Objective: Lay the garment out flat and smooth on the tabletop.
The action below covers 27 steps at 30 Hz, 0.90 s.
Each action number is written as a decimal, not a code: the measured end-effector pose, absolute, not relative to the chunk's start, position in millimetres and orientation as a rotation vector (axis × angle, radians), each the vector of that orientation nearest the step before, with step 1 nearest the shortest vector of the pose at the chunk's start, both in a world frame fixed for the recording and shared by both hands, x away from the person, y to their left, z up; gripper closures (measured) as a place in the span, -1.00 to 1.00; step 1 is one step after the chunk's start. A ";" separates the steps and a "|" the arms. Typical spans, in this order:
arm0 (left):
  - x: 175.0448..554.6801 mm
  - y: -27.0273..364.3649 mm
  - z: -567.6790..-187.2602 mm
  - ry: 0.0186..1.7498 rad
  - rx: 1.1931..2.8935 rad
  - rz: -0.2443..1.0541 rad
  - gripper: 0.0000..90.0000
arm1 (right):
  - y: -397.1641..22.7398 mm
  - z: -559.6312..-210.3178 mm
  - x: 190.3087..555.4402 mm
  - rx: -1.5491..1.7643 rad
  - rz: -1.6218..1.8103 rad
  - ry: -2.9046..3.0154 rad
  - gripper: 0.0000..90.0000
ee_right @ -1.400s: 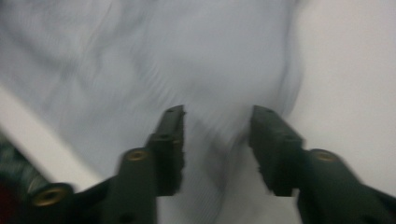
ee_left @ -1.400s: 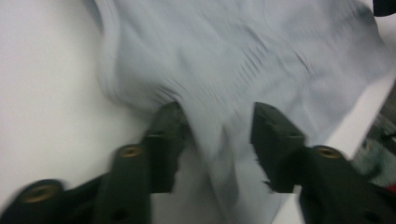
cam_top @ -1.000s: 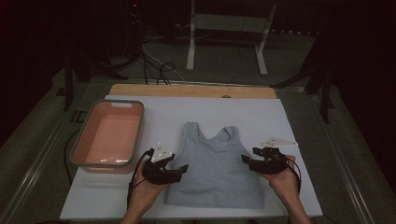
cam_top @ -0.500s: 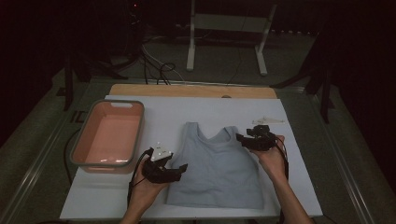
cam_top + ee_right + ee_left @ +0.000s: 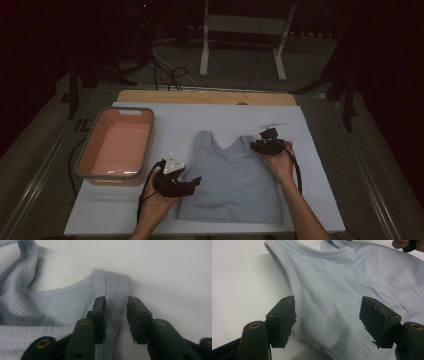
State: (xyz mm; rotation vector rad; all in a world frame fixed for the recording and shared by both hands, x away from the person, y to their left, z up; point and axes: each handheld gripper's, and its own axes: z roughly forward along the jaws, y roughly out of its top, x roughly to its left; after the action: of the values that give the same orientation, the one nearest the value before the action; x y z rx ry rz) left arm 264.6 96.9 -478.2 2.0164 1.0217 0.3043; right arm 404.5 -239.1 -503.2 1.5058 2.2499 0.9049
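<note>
Right gripper view: our right gripper [image 5: 116, 320] has been closing around the pale blue knit tank top's [image 5: 232, 180] shoulder strap [image 5: 116, 300], not yet pinched; the left gripper [image 5: 329, 322] is spread over its side hem. Top lies flat; nothing lifted.

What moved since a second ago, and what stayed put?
The right gripper moved up the table, from beside the grey top to its shoulder strap. Its jaws have just been closing, with the strap between them, but a gap remains on one side. The left gripper stayed at the top's side edge, jaws open. The top and the pink tub stayed where they were.
</note>
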 end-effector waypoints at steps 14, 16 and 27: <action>264.7 97.9 -480.1 1.029 2.021 0.310 -0.34 | -215.8 -513.8 409.8 1.475 0.822 2.336 0.44; 264.4 97.3 -481.4 1.027 2.029 0.307 -0.34 | -212.4 -513.2 408.5 1.447 0.805 2.347 0.55; 266.9 98.2 -489.0 1.045 2.041 0.286 -0.34 | -217.9 -490.5 398.4 1.353 0.879 2.291 0.91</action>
State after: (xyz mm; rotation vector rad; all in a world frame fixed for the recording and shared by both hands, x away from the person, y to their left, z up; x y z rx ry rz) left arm 266.9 98.2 -489.0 2.0409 1.0455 0.2859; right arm 398.4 -217.9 -490.5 1.3528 2.2906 0.8791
